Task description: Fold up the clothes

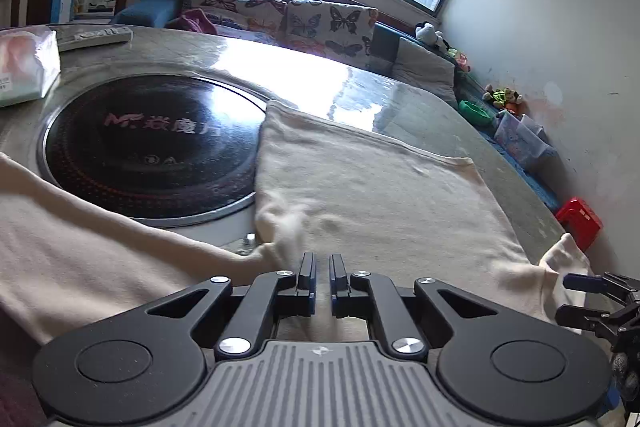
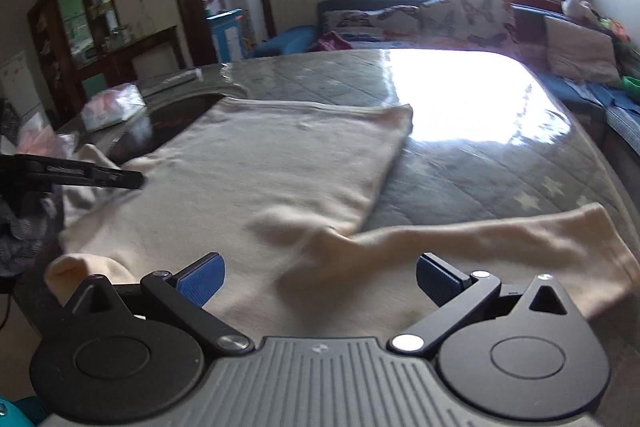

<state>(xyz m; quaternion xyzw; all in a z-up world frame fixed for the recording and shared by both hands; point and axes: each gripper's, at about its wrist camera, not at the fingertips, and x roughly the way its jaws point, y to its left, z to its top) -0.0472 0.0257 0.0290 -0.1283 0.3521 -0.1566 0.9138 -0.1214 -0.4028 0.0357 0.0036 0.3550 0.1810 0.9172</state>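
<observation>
A cream long-sleeved garment [image 1: 372,187] lies flat on the round table, its body spread toward the far side. One sleeve [image 1: 80,227] runs off to the left in the left wrist view, the other sleeve [image 2: 500,231] lies to the right in the right wrist view. My left gripper [image 1: 322,263] hovers over the near hem, its jaws nearly closed with a thin gap and nothing between them. My right gripper [image 2: 320,277] is wide open just above the garment [image 2: 260,167] near its right armpit. The left gripper also shows in the right wrist view [image 2: 120,177].
A black round induction hob [image 1: 152,151] is set in the glossy table [image 1: 360,83]; the garment's edge overlaps it. A tissue pack [image 1: 24,63] and a remote [image 1: 96,35] lie at the far left. A sofa with butterfly cushions [image 1: 328,23] stands behind, a red stool [image 1: 580,223] at right.
</observation>
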